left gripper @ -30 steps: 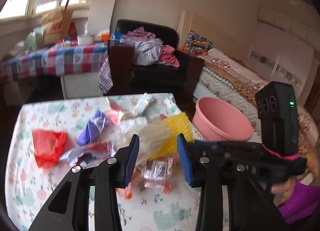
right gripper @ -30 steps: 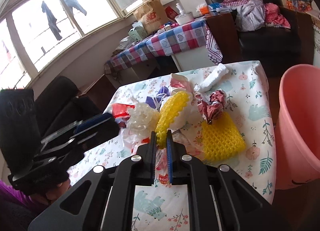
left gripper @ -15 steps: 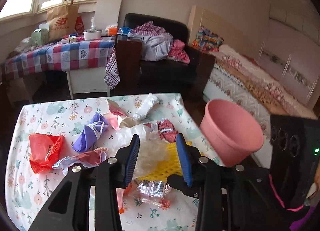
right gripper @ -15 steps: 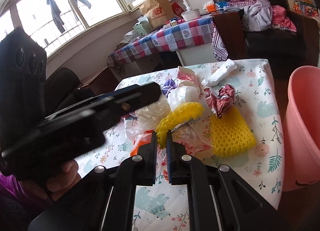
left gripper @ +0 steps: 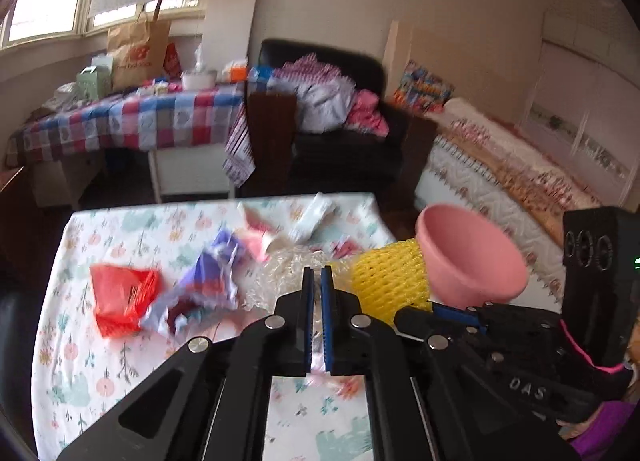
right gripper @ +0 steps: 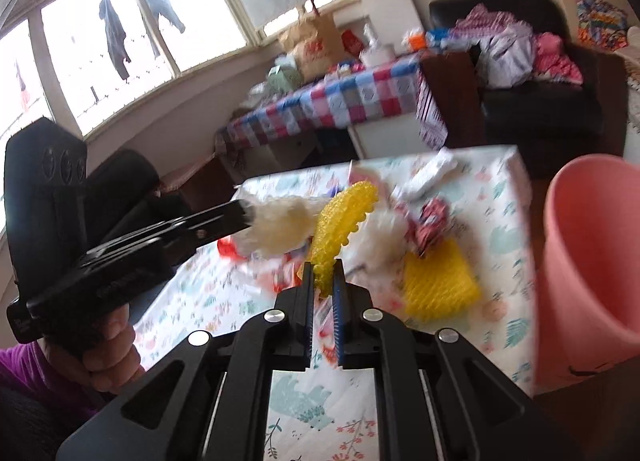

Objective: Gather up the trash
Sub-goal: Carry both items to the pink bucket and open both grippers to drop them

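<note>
Both hands are loaded now: my left fingers [left gripper: 317,281] are pinched tight on a wad of pale crinkly foam net [right gripper: 276,227], which sticks out beyond their tips in the right-hand view, and my right fingers [right gripper: 324,277] are closed on the end of a yellow foam net [right gripper: 340,217] that curves up and away from them. So I judge this is the carry step, two pieces lifted off the table [left gripper: 120,373] and due for the pink bin [right gripper: 592,261], which stands off the table's right edge, mouth tilted toward me. Next I need to swing both hands right, get each piece over that rim and only then let go; these nets are light and springy, so a drop from the side could bounce out. My two tools sit close together and could knock each other on the way. Plenty is left: a red bag [left gripper: 120,297], a purple wrapper [left gripper: 212,273], a flat yellow net [right gripper: 436,285], a crumpled red-and-white wrapper [right gripper: 432,225] and a white packet [left gripper: 312,217] near the far edge.
</note>
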The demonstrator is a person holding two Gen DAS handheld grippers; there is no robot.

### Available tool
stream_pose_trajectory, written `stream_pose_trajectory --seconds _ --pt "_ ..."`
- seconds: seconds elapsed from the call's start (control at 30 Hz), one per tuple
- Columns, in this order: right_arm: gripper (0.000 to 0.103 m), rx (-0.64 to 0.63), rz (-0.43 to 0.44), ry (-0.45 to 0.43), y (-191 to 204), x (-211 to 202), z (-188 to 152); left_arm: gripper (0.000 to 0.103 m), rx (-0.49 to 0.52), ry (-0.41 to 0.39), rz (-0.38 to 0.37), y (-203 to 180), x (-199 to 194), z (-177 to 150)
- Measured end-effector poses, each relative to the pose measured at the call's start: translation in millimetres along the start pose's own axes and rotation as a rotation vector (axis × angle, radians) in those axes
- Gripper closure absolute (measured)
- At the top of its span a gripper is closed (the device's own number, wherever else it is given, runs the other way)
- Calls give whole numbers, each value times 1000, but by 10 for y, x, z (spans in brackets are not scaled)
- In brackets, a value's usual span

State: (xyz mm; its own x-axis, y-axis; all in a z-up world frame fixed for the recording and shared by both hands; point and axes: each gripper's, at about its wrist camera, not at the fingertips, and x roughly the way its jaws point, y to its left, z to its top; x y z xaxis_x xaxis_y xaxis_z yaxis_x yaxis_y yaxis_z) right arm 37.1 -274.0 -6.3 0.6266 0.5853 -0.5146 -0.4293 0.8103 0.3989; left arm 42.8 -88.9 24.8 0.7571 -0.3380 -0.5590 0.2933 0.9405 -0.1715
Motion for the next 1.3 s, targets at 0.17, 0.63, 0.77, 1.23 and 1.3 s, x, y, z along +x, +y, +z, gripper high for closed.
stream_pose_trajectory --seconds 0.17,0.63,0.77,1.23,1.3 --pt "94 16 -72 -103 -147 -380 143 100 11 -57 -75 -157 -100 212" --pt "94 182 -475 -180 -1149 -985 65 100 77 38 -350 -1242 595 442" --pt "94 237 -522 -154 -1374 -973 -75 100 69 106 -378 -1471 957 391" --pt "64 322 -545 -106 -1664 -840 -196 89 29 184 -394 -1571 1411 264" --pt "64 324 -552 -106 -1651 -843 -194 85 25 172 -397 -1535 1356 283"
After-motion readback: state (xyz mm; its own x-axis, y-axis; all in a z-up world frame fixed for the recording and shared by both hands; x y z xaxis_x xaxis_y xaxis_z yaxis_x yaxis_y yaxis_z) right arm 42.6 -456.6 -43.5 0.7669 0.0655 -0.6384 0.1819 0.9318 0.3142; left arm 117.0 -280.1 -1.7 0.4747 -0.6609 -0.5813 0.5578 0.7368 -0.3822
